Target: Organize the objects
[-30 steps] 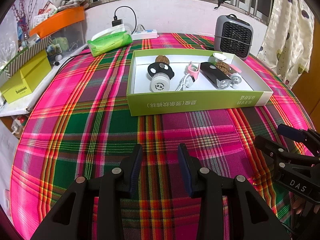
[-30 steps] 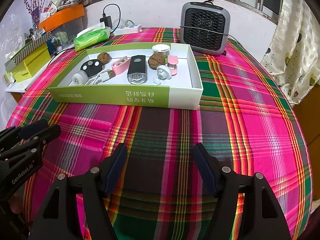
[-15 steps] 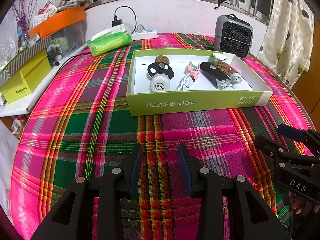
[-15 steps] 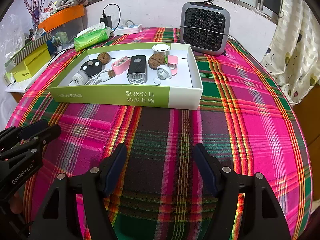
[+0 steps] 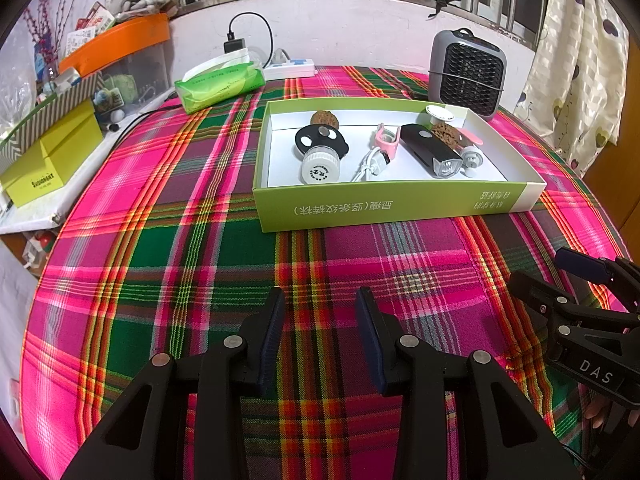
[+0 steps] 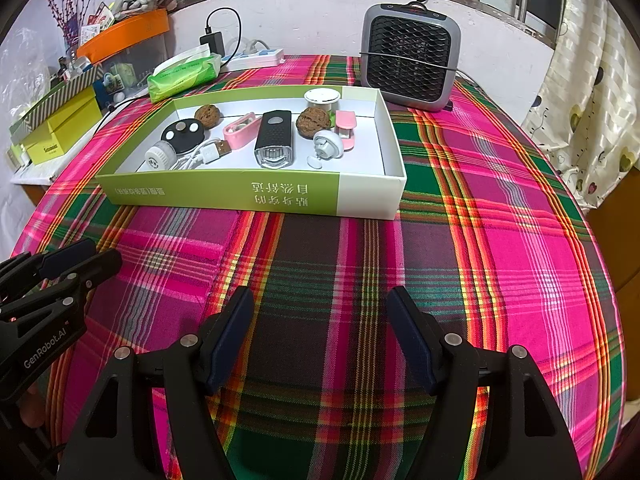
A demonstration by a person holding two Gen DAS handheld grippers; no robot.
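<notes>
Left tool (image 5: 319,300) and right tool (image 6: 320,300) both hover above the plaid-clothed bench (image 6: 520,260), jaws parted and holding nothing, the right wider. The shallow green-and-white cardboard box (image 6: 256,194) sits ahead, holding a black bicycle lamp (image 6: 274,138), two walnuts, a pink clip (image 6: 239,133) and a white USB cable (image 6: 202,156).

Both grippers low, fingers (image 6: 230,332) apart (empty)
</notes>
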